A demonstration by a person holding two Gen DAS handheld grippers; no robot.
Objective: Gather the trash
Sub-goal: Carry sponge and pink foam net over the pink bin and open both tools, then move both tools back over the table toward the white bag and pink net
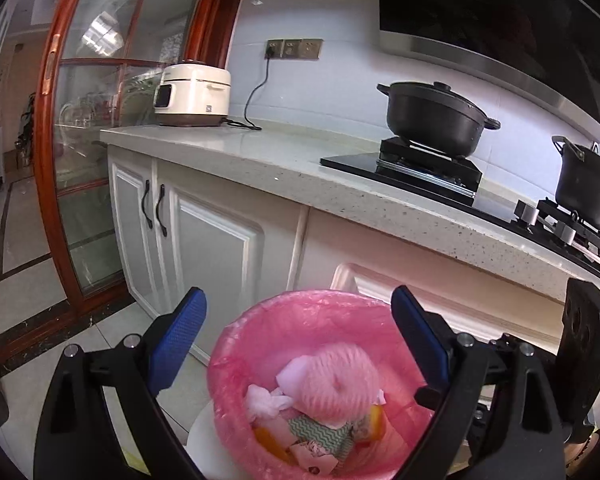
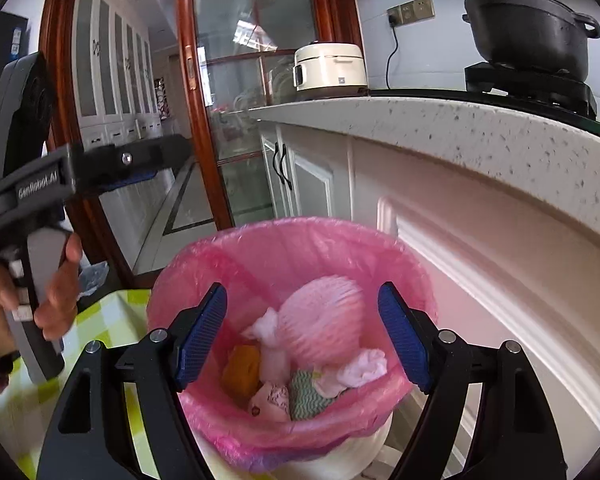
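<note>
A white bin lined with a pink bag (image 1: 260, 320) (image 2: 260, 248) stands on the floor by the cabinets. Inside lie a pink foam net (image 1: 336, 380) (image 2: 324, 320), crumpled white tissues (image 1: 266, 402) (image 2: 364, 366), a green patterned cloth (image 1: 324, 434) (image 2: 306, 394) and orange peel (image 1: 270, 438) (image 2: 242, 368). My left gripper (image 1: 300, 344) hovers over the bin, open and empty. My right gripper (image 2: 302, 336) is also over the bin, open and empty. The left gripper also shows from the side in the right wrist view (image 2: 140, 168), held in a hand.
A stone countertop (image 1: 260, 160) (image 2: 460, 128) runs above the bin, with a rice cooker (image 1: 192, 96), a black pot (image 1: 436, 120) on the hob and a second pot (image 1: 586, 184). A wood-framed glass door (image 1: 84, 160) is on the left. A green checked cloth (image 2: 100, 320) lies beside the bin.
</note>
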